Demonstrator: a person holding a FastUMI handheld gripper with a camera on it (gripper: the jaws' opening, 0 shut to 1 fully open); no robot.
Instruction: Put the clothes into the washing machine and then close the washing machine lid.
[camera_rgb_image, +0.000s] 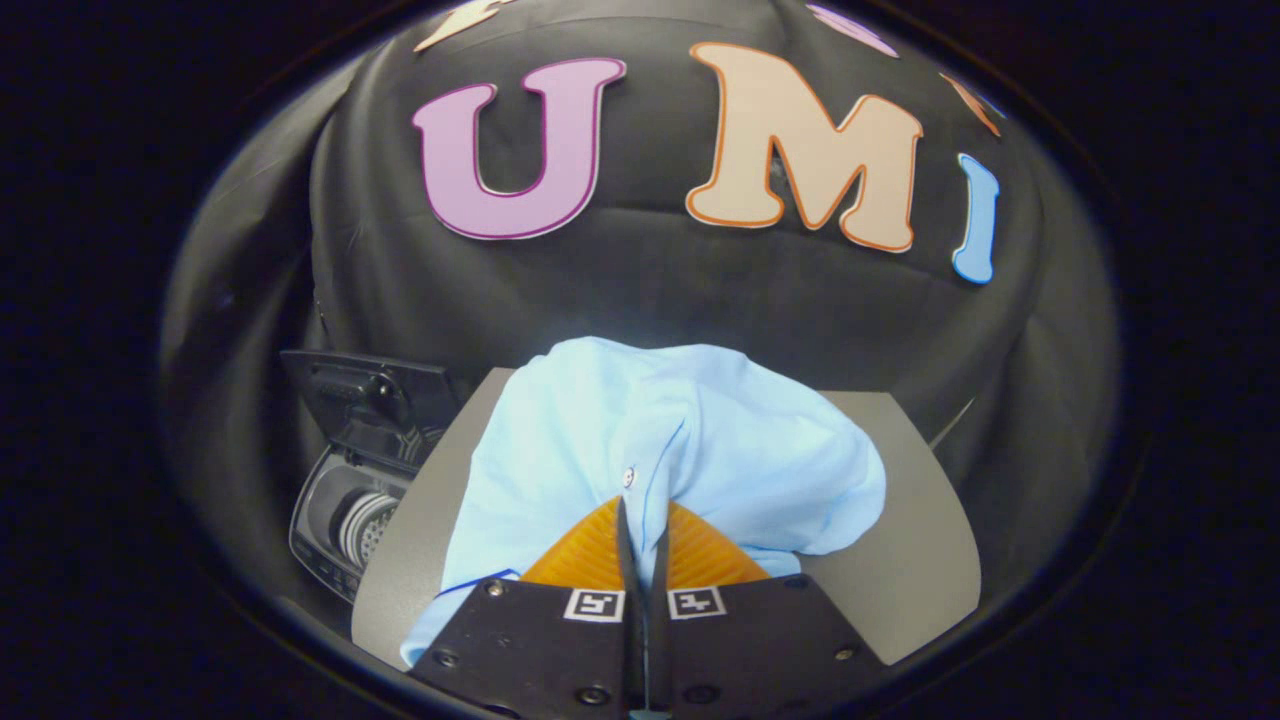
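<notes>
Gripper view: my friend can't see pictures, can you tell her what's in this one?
The gripper is shut on a fold of a light blue shirt heaped on a grey board. Beside the board stands a small washing machine with its lid up.

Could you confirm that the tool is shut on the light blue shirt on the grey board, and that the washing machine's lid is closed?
Not quite: in the gripper view the washing machine has its lid raised open. The tool is indeed shut on the light blue shirt over the grey board.
</notes>
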